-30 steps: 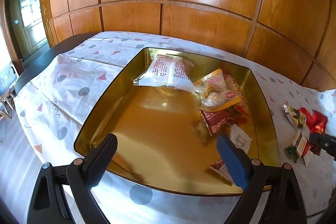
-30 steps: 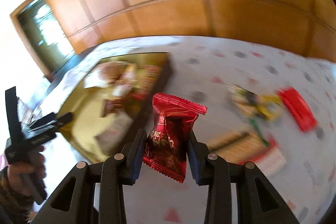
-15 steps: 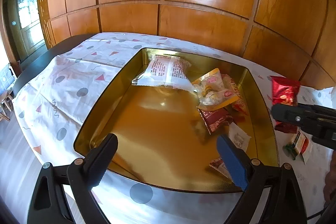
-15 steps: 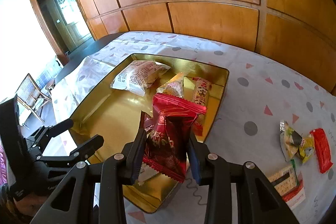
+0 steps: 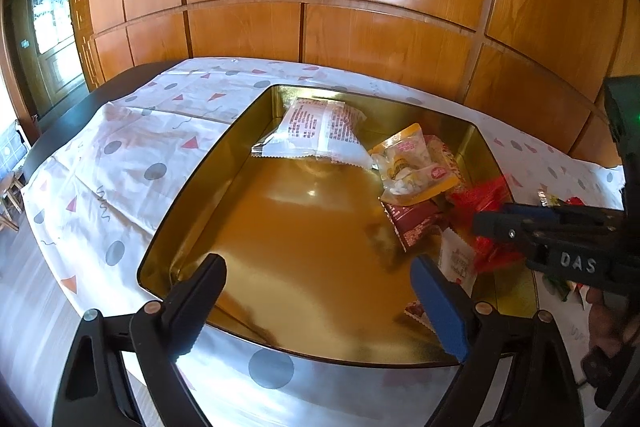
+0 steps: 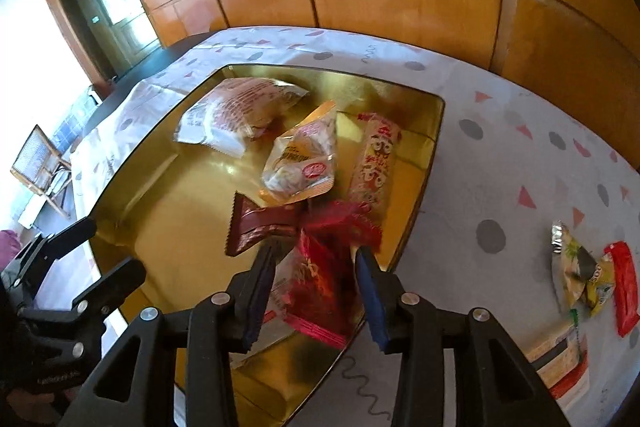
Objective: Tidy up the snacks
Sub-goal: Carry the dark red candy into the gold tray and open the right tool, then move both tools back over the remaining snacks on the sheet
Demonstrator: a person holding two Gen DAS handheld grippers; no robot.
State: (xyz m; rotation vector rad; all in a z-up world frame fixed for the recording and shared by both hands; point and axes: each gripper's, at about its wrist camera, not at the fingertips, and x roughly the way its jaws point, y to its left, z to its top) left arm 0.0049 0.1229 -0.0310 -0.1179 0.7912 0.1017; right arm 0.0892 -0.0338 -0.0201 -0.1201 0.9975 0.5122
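Note:
A gold tray (image 5: 192, 187) (image 6: 430, 147) on the patterned tablecloth holds several snack packets. My right gripper (image 6: 316, 267) is open over the tray's near right part. A blurred red snack packet (image 6: 324, 279) lies between its spread fingers on the other packets, and it also shows in the left wrist view (image 5: 486, 199). My left gripper (image 5: 316, 303) is open and empty over the tray's near edge. The right gripper reaches in from the right in the left wrist view (image 5: 496, 223).
In the tray lie a white packet (image 5: 320, 131), a yellow packet (image 5: 412, 167), a brown packet (image 6: 260, 227) and a long pink packet (image 6: 374, 163). More snacks (image 6: 580, 271) and a red packet (image 6: 624, 291) lie on the cloth to the right. A wood-panelled wall stands behind.
My right gripper moved left over the tray, lowered and opened, letting go of the red packet. The left gripper stayed open and almost still.

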